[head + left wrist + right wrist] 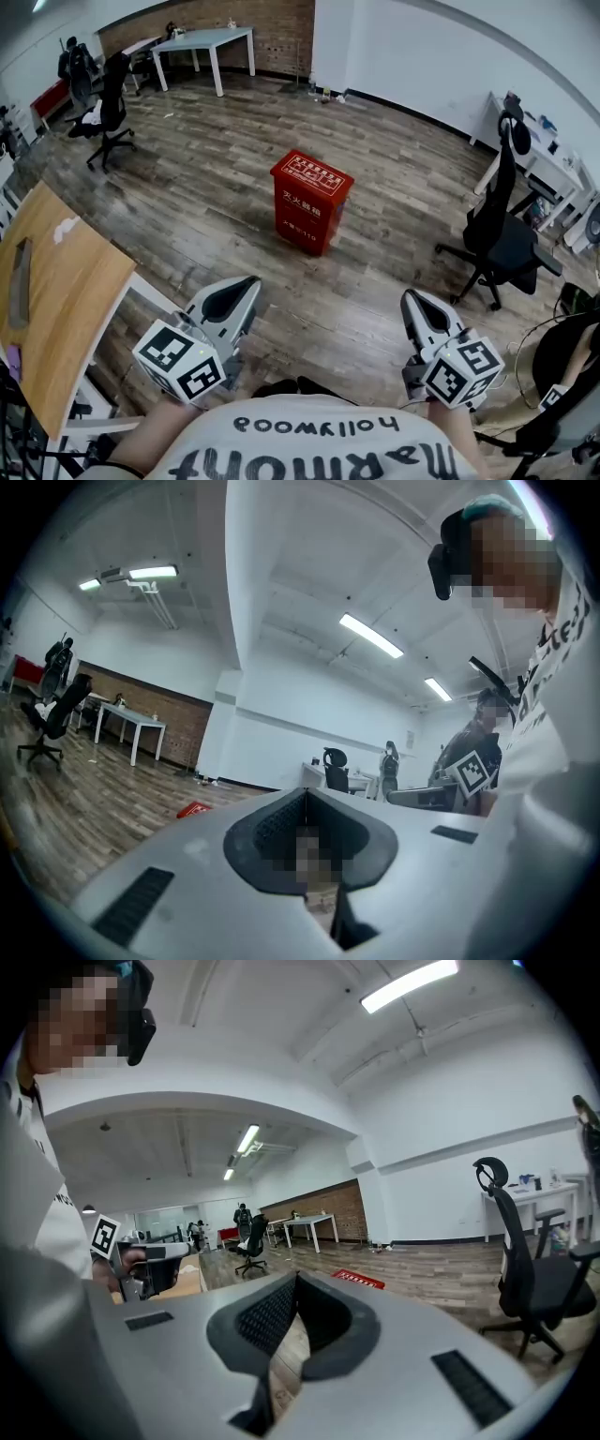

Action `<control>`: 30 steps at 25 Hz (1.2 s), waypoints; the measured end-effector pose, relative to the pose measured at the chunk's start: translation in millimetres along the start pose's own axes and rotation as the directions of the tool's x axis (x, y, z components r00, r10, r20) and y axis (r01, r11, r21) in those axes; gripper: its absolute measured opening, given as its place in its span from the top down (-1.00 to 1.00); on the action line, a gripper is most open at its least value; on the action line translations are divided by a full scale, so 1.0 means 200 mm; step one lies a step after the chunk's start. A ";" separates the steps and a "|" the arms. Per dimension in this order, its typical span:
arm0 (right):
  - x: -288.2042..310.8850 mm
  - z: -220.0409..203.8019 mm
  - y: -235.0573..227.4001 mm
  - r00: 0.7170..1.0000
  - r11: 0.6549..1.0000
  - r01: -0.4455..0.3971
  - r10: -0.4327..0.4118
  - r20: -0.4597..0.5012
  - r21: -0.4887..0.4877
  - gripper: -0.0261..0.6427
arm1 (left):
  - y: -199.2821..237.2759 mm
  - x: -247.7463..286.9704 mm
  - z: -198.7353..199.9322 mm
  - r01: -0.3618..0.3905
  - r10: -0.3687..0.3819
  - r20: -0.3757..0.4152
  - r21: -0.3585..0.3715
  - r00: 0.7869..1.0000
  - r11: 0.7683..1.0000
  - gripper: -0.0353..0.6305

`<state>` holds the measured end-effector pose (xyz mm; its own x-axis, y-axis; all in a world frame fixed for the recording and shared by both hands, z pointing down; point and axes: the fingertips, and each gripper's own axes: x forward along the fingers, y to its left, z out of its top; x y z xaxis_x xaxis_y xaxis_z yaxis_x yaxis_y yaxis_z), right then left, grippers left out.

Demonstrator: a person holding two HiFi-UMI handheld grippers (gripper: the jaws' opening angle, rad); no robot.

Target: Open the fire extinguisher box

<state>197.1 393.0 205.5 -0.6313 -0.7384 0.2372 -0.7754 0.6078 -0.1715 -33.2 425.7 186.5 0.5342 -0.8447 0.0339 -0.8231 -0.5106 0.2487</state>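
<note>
We held both grippers low by our chest. Left gripper was pinched together, empty; right gripper likewise. The red fire extinguisher box stood lid down on the wood floor, well ahead of both.

You wear a white T-shirt with black lettering, seen at the bottom centre of the head view. Your left hand-held gripper, lower left, and right hand-held gripper, lower right, have pale grey shells and black ribbed jaw pads. Each carries a white cube printed with black square markers. A black headset shows at the upper right of the left gripper view.
</note>
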 end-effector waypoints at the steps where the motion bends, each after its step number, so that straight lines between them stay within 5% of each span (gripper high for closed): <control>1: 0.00 0.00 0.00 1.000 1.000 0.001 -0.001 -0.002 -0.002 0.89 | 0.00 0.00 0.00 0.000 0.000 0.002 0.000 1.000 1.000 0.87; 23: 0.25 -0.01 0.12 0.999 0.998 0.014 -0.016 0.040 0.055 0.89 | 0.31 -0.05 0.00 0.018 -0.018 0.001 -0.018 1.000 1.000 0.87; 30: 0.25 -0.05 0.07 0.992 0.987 0.124 -0.127 -0.017 -0.102 0.89 | 0.50 -0.06 0.00 -0.020 0.020 0.014 -0.042 1.000 0.999 0.87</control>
<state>155.0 366.4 224.2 -0.5276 -0.8042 0.2737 -0.8419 0.5379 -0.0425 -122.0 385.3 211.5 0.5148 -0.8570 0.0251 -0.8246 -0.4869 0.2881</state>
